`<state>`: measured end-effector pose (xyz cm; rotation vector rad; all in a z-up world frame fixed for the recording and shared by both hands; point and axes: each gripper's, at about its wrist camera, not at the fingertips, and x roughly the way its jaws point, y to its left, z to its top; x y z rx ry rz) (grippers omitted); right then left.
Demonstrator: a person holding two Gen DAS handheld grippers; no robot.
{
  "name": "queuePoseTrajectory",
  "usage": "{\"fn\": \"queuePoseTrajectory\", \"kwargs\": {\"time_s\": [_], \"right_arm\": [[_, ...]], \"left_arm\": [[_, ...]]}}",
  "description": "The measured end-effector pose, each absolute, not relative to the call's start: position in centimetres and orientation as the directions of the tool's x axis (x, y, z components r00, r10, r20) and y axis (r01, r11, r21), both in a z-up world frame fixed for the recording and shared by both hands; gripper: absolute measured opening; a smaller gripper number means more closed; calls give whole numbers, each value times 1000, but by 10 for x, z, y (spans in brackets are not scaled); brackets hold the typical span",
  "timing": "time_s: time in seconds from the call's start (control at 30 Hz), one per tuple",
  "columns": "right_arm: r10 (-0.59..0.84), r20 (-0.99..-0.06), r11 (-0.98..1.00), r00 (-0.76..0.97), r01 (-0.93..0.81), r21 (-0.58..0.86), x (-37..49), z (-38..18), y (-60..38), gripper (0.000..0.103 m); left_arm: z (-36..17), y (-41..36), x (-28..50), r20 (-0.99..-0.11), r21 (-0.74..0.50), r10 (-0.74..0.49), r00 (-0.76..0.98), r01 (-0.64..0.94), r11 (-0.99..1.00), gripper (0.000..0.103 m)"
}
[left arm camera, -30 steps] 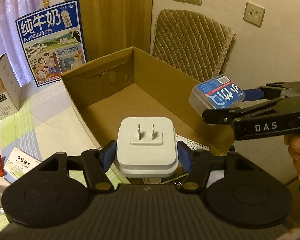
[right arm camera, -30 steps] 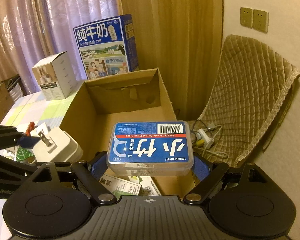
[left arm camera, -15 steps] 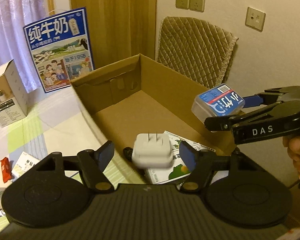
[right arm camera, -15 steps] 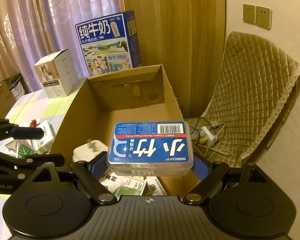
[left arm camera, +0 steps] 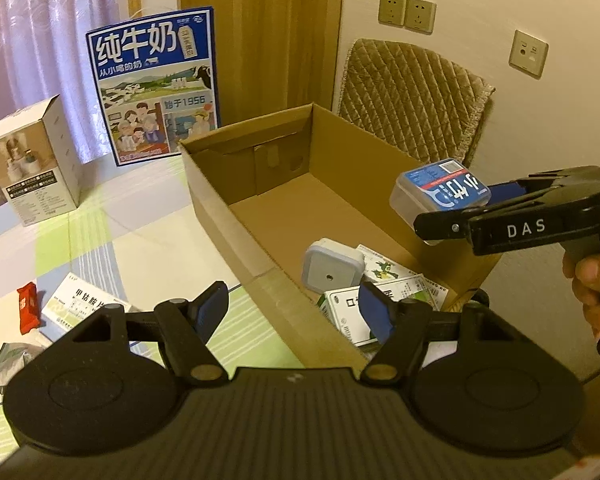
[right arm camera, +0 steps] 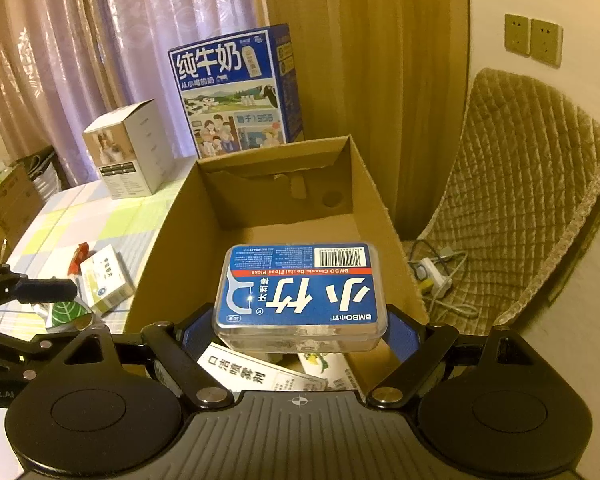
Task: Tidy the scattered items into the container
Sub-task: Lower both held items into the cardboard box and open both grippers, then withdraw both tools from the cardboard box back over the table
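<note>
The open cardboard box (left arm camera: 220, 208) stands on the checked tablecloth. A white plug charger (left arm camera: 332, 266) lies inside it on its floor, beside two green-and-white medicine boxes (left arm camera: 352, 312). My left gripper (left arm camera: 294, 312) hovers over the box's near left wall, open, with nothing between its blue pads. My right gripper (right arm camera: 300, 330) is shut on a clear floss-pick case with a blue label (right arm camera: 300, 292) and holds it above the box (right arm camera: 172, 248); the left wrist view shows this case (left arm camera: 440, 190) over the right wall. A red packet (left arm camera: 28, 308), a white medicine box (left arm camera: 80, 304) and a foil packet (left arm camera: 8, 364) lie on the table.
A blue milk carton case (left arm camera: 156, 88) and a white product box (left arm camera: 32, 168) stand behind the cardboard box. A chair with a quilted cover (left arm camera: 412, 96) is to its right, by the wall. A power strip with cables (right arm camera: 432, 276) lies on the floor.
My left gripper let go of the white charger, which dropped into the cardboard box and now lies there. The gripper then drew back to the left. The right gripper kept still with the floss case.
</note>
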<state>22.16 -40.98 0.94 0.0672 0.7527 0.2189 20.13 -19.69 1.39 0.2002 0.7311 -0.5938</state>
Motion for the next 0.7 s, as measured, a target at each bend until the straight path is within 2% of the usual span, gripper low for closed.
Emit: {"fn": "queuePoseTrajectory", "kwargs": {"time_s": [0.07,0.1,0.17,0.7], "right_arm": [[237,-679,971,695,-172,164,225,6,-409,87],[246,-685,969,686,-167,180,226,5,-410,95],[258,-684,966,683,-161,203,226,3,-411,100],[259,-689,966,678,-158,207,177,6,-411,101]], "left_arm": [[14,-194,201,-679,-32,-437,590,570,821,68],[14,-193,200,-679,-33,-436,590,569,821,68],[13,-190,200,-680,-34,-436,590,568,822,68],[15,-153,179,-689,-40,-399,605,519,854,70]]}}
